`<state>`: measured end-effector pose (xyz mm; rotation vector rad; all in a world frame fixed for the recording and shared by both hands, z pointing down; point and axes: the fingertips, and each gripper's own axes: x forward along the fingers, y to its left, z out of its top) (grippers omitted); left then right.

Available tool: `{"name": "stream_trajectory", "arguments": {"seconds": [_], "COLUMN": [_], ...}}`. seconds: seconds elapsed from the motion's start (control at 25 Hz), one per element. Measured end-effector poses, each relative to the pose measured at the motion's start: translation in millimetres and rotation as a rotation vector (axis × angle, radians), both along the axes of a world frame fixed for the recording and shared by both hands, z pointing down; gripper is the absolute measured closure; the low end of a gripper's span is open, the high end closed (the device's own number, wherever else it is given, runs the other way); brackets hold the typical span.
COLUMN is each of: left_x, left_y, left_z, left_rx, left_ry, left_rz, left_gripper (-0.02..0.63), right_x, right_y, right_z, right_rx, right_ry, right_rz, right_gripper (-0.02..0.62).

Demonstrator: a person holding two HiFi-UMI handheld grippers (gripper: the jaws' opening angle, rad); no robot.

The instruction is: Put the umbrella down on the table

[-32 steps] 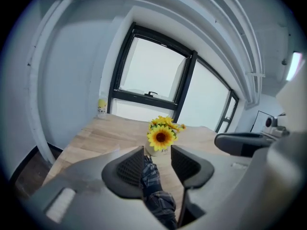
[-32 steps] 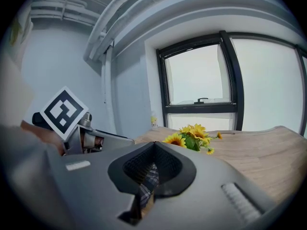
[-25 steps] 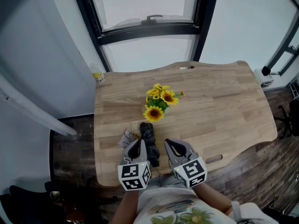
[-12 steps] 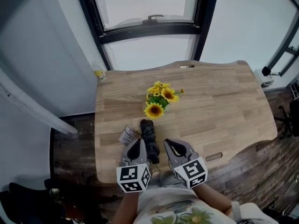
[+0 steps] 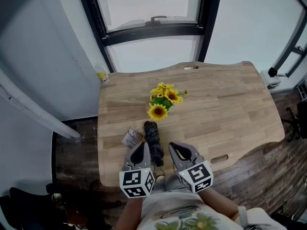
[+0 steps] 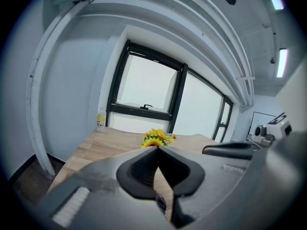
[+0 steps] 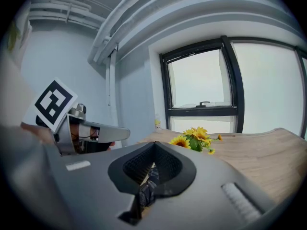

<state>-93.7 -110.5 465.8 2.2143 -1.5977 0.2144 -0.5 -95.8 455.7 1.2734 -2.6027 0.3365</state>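
Two grippers, head view: left gripper (image 5: pixel 142 148) and right gripper (image 5: pixel 172 148) are flanking the umbrella (image 5: pixel 153 138), neither gripping it.
Umbrella, head view: lying flat on the table (image 5: pixel 230 109) near its front edge, long axis running from the person toward the sunflowers (image 5: pixel 162 102); handle end unclear. Job is looking done.
Left gripper view: jaw tips are touching, holding nothing.
Right gripper view: jaw tips are touching too, umbrella (image 7: pixel 146 190) showing beneath.
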Motion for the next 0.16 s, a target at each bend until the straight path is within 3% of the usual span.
{"name": "stream_trajectory", "arguments": {"seconds": [0.16], "left_x": [-1.2], "left_y": [2.0], "left_z": [0.3], "left_rx": [-0.001], "left_ry": [0.002], "left_rz": [0.0], "left_gripper": [0.601], "right_x": [-2.1], "right_y": [2.7], "right_z": [1.0], "right_rx": [0.001], "right_ry": [0.006], "right_rz": [-0.003], "right_gripper": [0.597]}}
